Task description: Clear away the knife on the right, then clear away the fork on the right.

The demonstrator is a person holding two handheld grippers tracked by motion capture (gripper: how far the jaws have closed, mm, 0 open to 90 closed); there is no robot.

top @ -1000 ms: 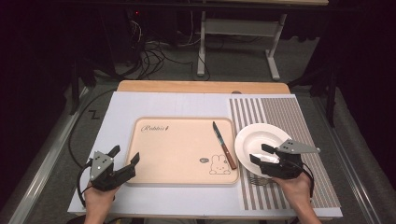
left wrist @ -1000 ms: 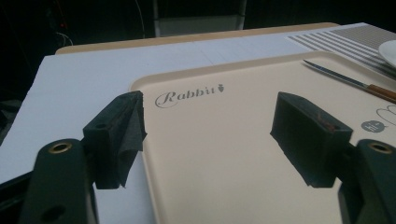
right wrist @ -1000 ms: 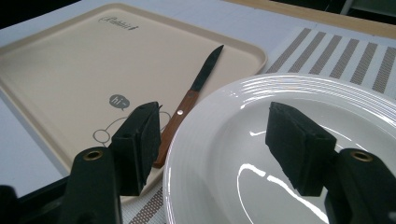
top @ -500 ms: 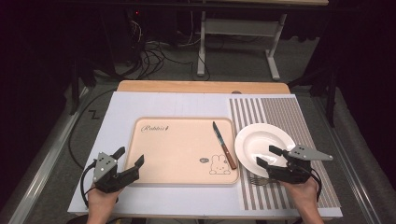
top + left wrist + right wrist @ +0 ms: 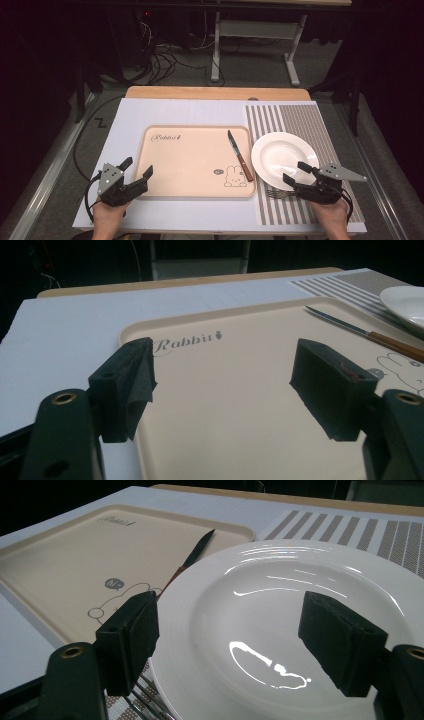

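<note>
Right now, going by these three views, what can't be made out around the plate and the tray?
- Fork, high view: its handle end lies under the right gripper; right gripper view shows just the tines, cut off by the bottom edge.
- Knife, right gripper view: the white plate hides most of its handle.
- Tray lettering, high view: too small to read.

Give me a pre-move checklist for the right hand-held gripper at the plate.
1. Right hand-held gripper jaws open, just been opening, nothing between them: ok.
2. Plate bare, lying on the striped mat: ok.
3. Plate's near rim in line with the gap between the jaws in the right gripper view: ok.
4. Fork lies at the near rim below the right hand-held gripper; whether it touches or goes under the plate: cannot tell.
5. Knife on the tray, close to the plate's left rim; gap between them: cannot tell.
6. Left hand-held gripper open at the tray's near left corner, away from the plate: ok.
</note>
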